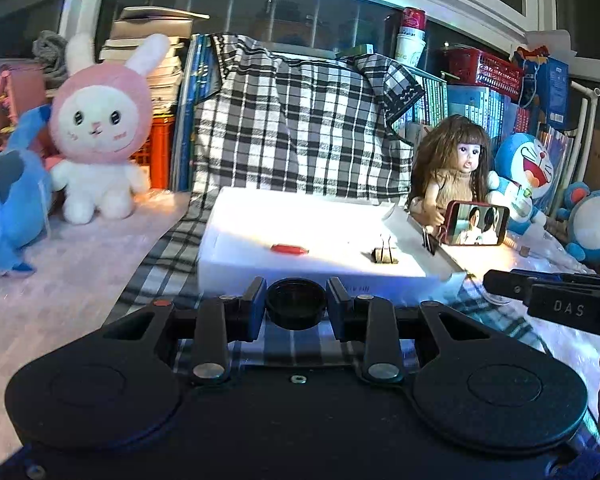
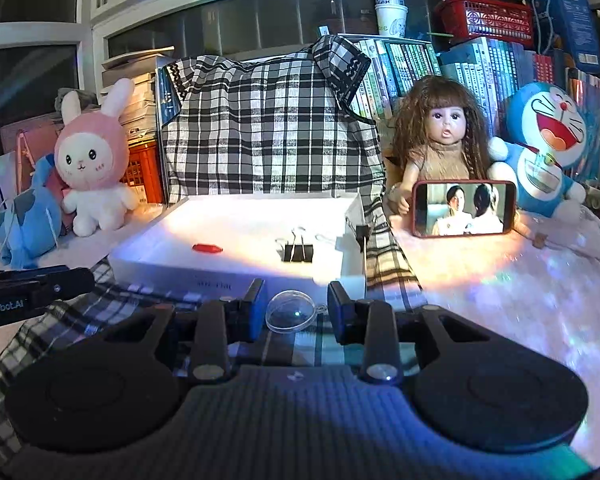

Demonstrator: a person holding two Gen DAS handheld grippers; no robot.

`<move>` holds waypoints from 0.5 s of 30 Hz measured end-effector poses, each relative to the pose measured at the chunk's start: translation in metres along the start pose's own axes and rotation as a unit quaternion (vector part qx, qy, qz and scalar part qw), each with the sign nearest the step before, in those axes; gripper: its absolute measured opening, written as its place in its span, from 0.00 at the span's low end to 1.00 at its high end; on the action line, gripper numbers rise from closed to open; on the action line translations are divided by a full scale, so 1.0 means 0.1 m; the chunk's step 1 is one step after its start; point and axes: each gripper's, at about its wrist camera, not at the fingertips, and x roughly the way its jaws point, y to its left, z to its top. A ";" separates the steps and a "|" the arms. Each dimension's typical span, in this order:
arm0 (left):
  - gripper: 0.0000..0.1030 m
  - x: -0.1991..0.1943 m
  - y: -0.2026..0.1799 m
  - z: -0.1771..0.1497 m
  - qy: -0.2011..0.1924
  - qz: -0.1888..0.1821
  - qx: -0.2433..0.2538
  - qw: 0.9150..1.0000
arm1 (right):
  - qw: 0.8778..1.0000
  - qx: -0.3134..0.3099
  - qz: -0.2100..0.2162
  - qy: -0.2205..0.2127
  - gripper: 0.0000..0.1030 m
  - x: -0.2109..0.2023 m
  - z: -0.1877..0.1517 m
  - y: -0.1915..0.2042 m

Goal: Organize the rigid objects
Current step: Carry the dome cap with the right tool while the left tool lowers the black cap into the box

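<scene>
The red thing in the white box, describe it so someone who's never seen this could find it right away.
Find the shallow white box lying on the checked cloth. Inside on its floor, left of the black binder clip, lies a small red oblong piece. It is the only red thing in the box, flat and without wire handles.

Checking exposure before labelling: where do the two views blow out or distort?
Left wrist view: the white tray is overexposed to a glow, window frame bowed by the fisheye, corners dark. Right wrist view: the same tray is blown out, rainbow glare streaks the tabletop, bookshelf edges curve.
</scene>
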 end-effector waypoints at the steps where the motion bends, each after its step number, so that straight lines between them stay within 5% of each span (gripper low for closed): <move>1: 0.30 0.06 -0.01 0.06 0.003 -0.003 0.001 1.000 | 1.000 0.002 0.001 0.004 0.37 0.05 0.04 -0.01; 7: 0.30 0.46 -0.02 0.38 0.027 -0.017 -0.002 0.999 | 0.999 0.024 0.007 0.042 0.37 0.41 0.31 -0.11; 15: 0.30 1.24 0.05 0.61 0.107 -0.016 -0.013 0.994 | 0.990 0.072 0.019 0.124 0.37 1.10 0.55 -0.26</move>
